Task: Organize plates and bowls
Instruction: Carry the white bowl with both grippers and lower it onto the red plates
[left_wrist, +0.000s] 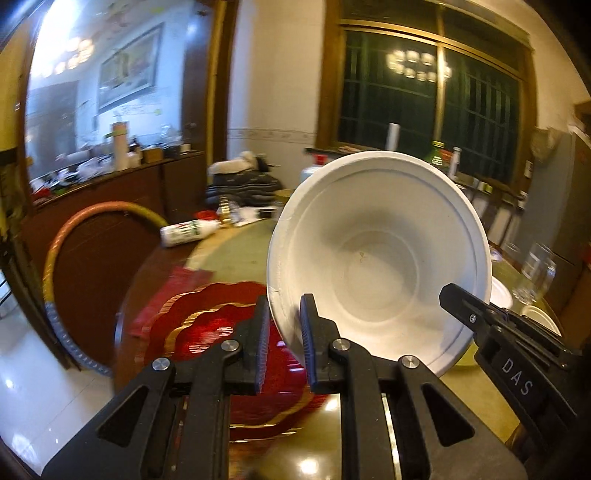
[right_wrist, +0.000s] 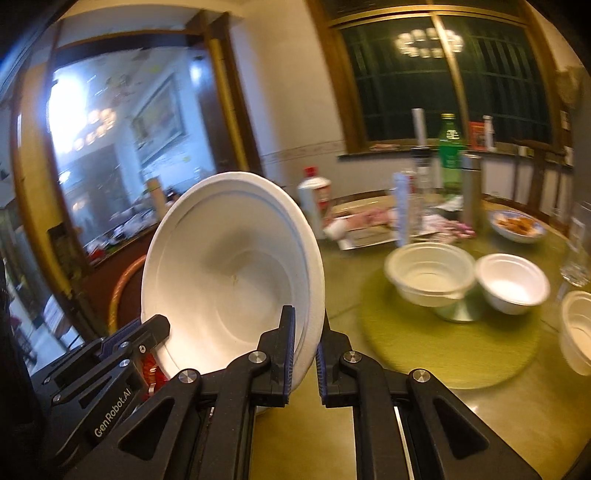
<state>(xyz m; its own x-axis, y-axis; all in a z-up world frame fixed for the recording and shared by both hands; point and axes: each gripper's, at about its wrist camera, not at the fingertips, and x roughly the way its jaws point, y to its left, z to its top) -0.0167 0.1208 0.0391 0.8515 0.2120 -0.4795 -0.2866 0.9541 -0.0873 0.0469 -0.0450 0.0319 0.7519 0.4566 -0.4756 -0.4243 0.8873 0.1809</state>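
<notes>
A white foam bowl (left_wrist: 380, 258) hangs tilted in the air above the table, its hollow facing both cameras. My left gripper (left_wrist: 286, 314) is shut on its left rim. My right gripper (right_wrist: 306, 332) is shut on the opposite rim of the bowl (right_wrist: 229, 280), where a second edge shows behind the first. Each gripper also shows at the edge of the other's view: the right gripper (left_wrist: 458, 299) and the left gripper (right_wrist: 155, 325). A stack of red plates with gold trim (left_wrist: 207, 332) lies below the bowl. Three more white bowls (right_wrist: 430, 273) (right_wrist: 511, 280) (right_wrist: 576, 328) sit on the table to the right.
A round green mat (right_wrist: 443, 354) lies under the bowls. Bottles (right_wrist: 450, 147), a dish of food (right_wrist: 517, 225) and packets crowd the far side of the table. A glass (left_wrist: 535, 273) stands right, a white bottle (left_wrist: 192, 232) lies on its side, and a chair back (left_wrist: 74, 240) stands left.
</notes>
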